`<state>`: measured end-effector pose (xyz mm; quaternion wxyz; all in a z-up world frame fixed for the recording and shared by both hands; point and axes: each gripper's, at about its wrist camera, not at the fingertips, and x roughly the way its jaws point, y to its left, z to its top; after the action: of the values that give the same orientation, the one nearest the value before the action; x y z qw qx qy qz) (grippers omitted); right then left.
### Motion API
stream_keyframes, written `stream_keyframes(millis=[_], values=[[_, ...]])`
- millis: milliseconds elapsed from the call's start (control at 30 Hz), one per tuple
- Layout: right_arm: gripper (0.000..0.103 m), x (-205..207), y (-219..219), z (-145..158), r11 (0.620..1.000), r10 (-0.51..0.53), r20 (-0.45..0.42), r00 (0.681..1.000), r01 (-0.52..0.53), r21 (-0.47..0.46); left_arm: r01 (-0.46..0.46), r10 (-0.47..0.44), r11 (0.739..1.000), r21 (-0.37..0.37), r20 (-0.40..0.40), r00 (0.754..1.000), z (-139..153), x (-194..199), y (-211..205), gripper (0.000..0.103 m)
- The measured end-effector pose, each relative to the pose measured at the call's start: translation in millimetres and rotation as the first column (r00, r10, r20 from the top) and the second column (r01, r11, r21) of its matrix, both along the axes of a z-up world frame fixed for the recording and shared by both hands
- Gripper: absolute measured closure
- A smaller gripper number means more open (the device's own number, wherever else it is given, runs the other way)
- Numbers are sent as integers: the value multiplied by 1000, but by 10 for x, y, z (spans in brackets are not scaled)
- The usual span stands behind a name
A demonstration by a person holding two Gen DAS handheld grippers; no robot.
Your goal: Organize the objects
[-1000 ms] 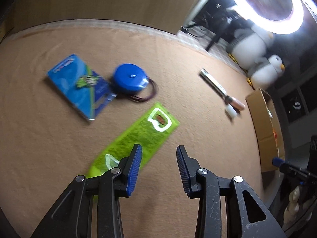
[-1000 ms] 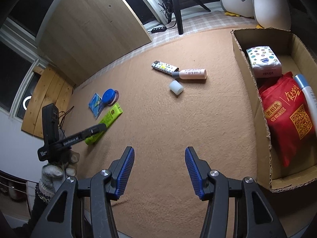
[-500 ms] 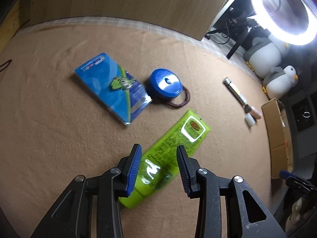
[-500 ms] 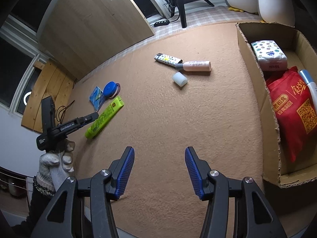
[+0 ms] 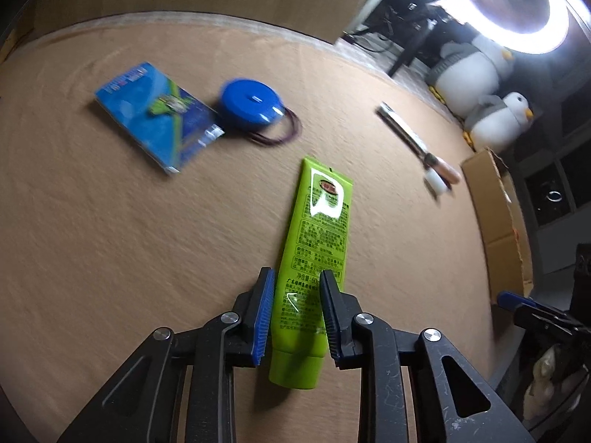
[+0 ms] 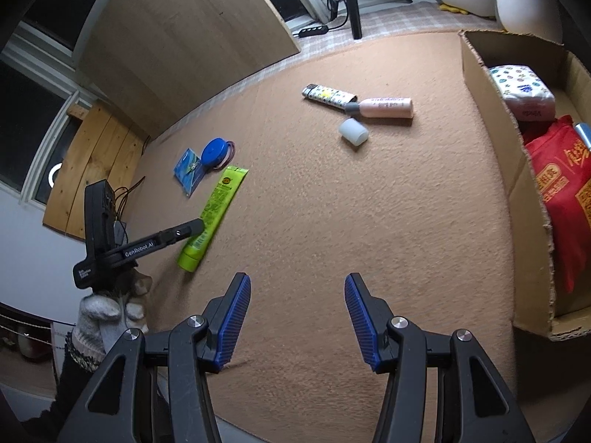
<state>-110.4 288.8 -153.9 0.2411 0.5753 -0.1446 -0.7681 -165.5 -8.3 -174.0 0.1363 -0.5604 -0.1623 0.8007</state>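
A home room set up for filming — a lit ring light (image 5: 517, 3) stands beside plush penguins (image 5: 491, 110), with a cardboard box (image 6: 517, 184) of household goods on tan carpet (image 6: 332, 221).

Background stuff only: a ring light (image 5: 517, 3) is glaring away far beyond the fingers, up and to the right, with two plush penguins (image 5: 480, 92) sitting just under it. A slanted wooden board (image 6: 177, 33) is leaning well ahead of the fingers, a black power strip (image 6: 314, 30) lying beside its far edge.
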Motion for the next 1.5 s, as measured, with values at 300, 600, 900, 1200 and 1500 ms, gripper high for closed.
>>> stream_keyframes(millis=[300,600,900,1200,1500], values=[[54,-38,-154,-183,998,12,55,998,-9,-54,27,-27,999,39,-4,1000,-30,331,549,77],[54,-128,-442,-396,996,37,111,993,-27,-90,150,-154,985,-87,-36,987,76,506,734,45],[53,-192,-813,-567,993,65,168,984,-47,-111,205,-205,979,-4,-15,979,51,476,634,45],[54,-123,-1088,-617,997,65,184,981,-54,-63,234,-234,970,60,-17,972,26,467,573,46],[71,-53,-1183,-597,1000,11,158,987,-8,-17,260,-259,962,79,-28,966,23,484,580,53]])
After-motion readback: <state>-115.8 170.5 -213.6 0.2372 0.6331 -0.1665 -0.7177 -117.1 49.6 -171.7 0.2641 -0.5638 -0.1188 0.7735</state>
